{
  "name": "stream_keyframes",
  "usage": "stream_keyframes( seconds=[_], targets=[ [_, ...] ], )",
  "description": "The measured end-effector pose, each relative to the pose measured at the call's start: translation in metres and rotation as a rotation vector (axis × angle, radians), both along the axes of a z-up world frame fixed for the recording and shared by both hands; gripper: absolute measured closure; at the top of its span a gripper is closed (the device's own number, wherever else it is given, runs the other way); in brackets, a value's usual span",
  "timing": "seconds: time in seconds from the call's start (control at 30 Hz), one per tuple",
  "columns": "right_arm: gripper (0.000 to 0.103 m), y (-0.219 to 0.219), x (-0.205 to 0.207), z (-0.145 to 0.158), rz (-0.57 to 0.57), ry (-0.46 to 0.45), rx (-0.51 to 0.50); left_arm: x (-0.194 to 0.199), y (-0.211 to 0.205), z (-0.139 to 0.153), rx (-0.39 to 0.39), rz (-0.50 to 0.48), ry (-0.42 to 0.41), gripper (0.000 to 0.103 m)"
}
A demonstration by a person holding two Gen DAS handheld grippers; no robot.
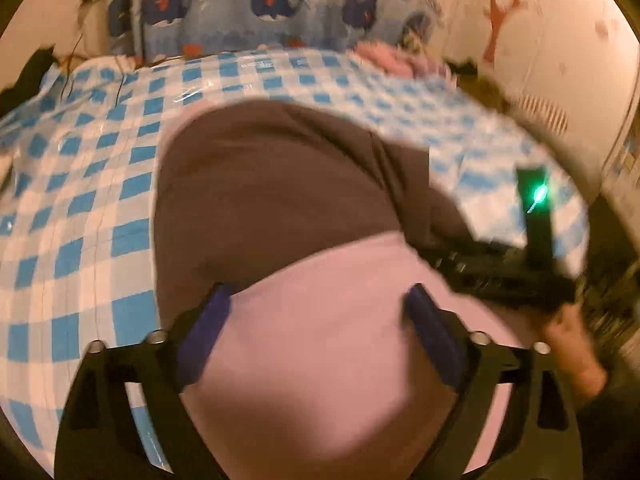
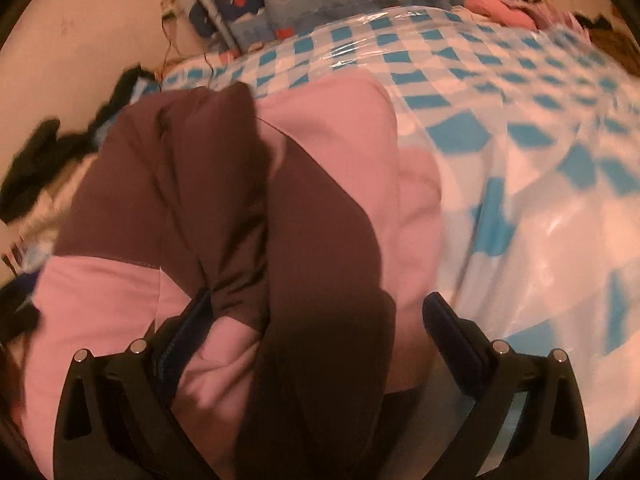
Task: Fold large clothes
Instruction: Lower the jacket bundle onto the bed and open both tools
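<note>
A large brown-and-pink garment (image 1: pixel 280 208) lies on the blue-and-white checked table cover (image 1: pixel 80 200). My left gripper (image 1: pixel 320 300) is open, its blue-padded fingers (image 1: pixel 208 320) spread just above the pink panel. The right gripper's body with a green light (image 1: pixel 536 216) shows at the garment's right edge in the left wrist view. In the right wrist view the garment (image 2: pixel 312 220) is bunched and folded, brown over pink. My right gripper (image 2: pixel 320 312) is open, its fingers (image 2: pixel 452 328) straddling the near fold. I cannot tell whether they touch the cloth.
A whale-print curtain (image 1: pixel 260 4) hangs behind the table. A pink cloth pile (image 1: pixel 396 60) sits at the far right corner, also in the right wrist view (image 2: pixel 500 8). Dark items (image 2: pixel 40 168) lie off the left edge. Glossy plastic covers the table (image 2: pixel 540 200).
</note>
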State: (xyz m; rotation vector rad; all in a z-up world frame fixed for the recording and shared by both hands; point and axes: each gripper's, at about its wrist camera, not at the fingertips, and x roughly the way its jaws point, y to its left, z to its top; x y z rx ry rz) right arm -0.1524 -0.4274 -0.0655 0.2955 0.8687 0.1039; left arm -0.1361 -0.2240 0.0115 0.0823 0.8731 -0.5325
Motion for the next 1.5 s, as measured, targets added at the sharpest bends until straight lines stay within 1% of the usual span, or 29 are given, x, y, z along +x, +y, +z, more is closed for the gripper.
stream_keyframes(
  seconds=[0.03, 0.07, 0.13, 0.17, 0.2, 0.23, 0.3, 0.33, 0.37, 0.4, 0.43, 0.47, 0.5, 0.53, 0.57, 0.6, 0.63, 0.7, 0.73, 0.8, 0.87, 1.0, 1.13, 1.27, 1.37, 1.5],
  targets=[
    [0.006, 0.002, 0.002, 0.003, 0.009, 0.005, -0.014, 0.000, -0.001, -0.005, 0.029, -0.001, -0.007, 0.013],
    [0.006, 0.003, 0.005, 0.007, 0.020, 0.015, -0.026, 0.002, -0.001, -0.006, 0.035, -0.001, -0.006, 0.013],
    [0.006, 0.006, 0.007, 0.028, 0.041, 0.046, -0.083, -0.002, 0.002, -0.001, 0.032, -0.007, -0.007, 0.013],
    [0.006, 0.010, 0.003, 0.047, 0.029, 0.041, -0.147, -0.006, 0.002, 0.002, 0.042, -0.009, -0.020, 0.013],
    [0.006, 0.017, -0.006, 0.068, 0.021, 0.014, -0.208, -0.004, 0.003, 0.002, 0.045, -0.006, -0.026, 0.013],
    [0.006, 0.023, -0.017, 0.086, 0.025, -0.024, -0.226, -0.005, 0.005, 0.004, 0.043, 0.004, -0.031, 0.013],
    [0.006, 0.032, -0.040, 0.115, 0.048, -0.090, -0.171, -0.005, 0.010, 0.005, 0.025, 0.015, -0.024, 0.013],
    [0.006, 0.036, -0.047, 0.115, 0.052, -0.092, -0.148, -0.005, 0.010, 0.005, 0.021, 0.016, -0.024, 0.013],
    [0.006, 0.039, -0.049, 0.108, 0.053, -0.076, -0.139, -0.004, 0.011, 0.005, 0.019, 0.018, -0.026, 0.013],
    [0.006, 0.047, -0.045, 0.079, 0.051, -0.008, -0.164, -0.005, 0.011, 0.005, 0.018, 0.021, -0.030, 0.013],
    [0.006, 0.049, -0.042, 0.053, 0.055, 0.021, -0.152, -0.005, 0.011, 0.004, 0.018, 0.022, -0.033, 0.013],
    [0.006, 0.042, -0.044, 0.028, 0.043, -0.010, -0.058, -0.006, 0.008, 0.000, 0.043, 0.015, -0.033, 0.013],
    [0.006, 0.031, -0.046, 0.011, 0.032, -0.019, 0.053, -0.007, 0.004, -0.005, 0.084, 0.011, -0.046, 0.013],
    [0.006, 0.028, -0.046, 0.008, 0.025, -0.017, 0.082, -0.010, 0.001, -0.007, 0.102, 0.009, -0.055, 0.013],
    [0.006, 0.031, -0.047, 0.013, 0.020, -0.013, 0.056, -0.013, 0.000, -0.009, 0.114, 0.013, -0.071, 0.013],
    [0.006, 0.036, -0.046, 0.021, 0.019, -0.006, 0.015, -0.014, -0.001, -0.008, 0.121, 0.016, -0.073, 0.012],
    [0.006, 0.038, -0.045, 0.027, 0.027, 0.004, -0.003, -0.014, 0.001, -0.006, 0.121, 0.020, -0.068, 0.012],
    [0.006, 0.038, -0.044, 0.045, 0.041, 0.041, -0.005, -0.015, 0.005, 0.001, 0.105, 0.040, -0.054, 0.012],
    [0.006, 0.039, -0.046, 0.052, 0.039, 0.045, -0.017, -0.018, 0.009, 0.006, 0.095, 0.057, -0.046, 0.012],
    [0.006, 0.046, -0.058, 0.075, 0.038, 0.023, -0.066, -0.024, 0.016, 0.016, 0.086, 0.091, -0.047, 0.012],
    [0.006, 0.054, -0.070, 0.088, 0.053, 0.005, -0.089, -0.031, 0.022, 0.024, 0.102, 0.124, -0.050, 0.011],
    [0.006, 0.076, -0.087, 0.115, 0.082, -0.025, -0.131, -0.036, 0.031, 0.032, 0.130, 0.145, -0.012, 0.010],
    [0.006, 0.089, -0.091, 0.132, 0.094, -0.034, -0.142, -0.045, 0.036, 0.038, 0.170, 0.137, 0.023, 0.010],
    [0.006, 0.098, -0.097, 0.147, 0.100, -0.049, -0.154, -0.059, 0.040, 0.047, 0.200, 0.126, 0.010, 0.009],
    [0.006, 0.100, -0.104, 0.154, 0.074, -0.061, -0.180, -0.071, 0.046, 0.058, 0.188, 0.130, 0.012, 0.008],
    [0.006, 0.100, -0.115, 0.157, 0.040, -0.072, -0.204, -0.083, 0.054, 0.068, 0.171, 0.159, 0.005, 0.008]
  ],
)
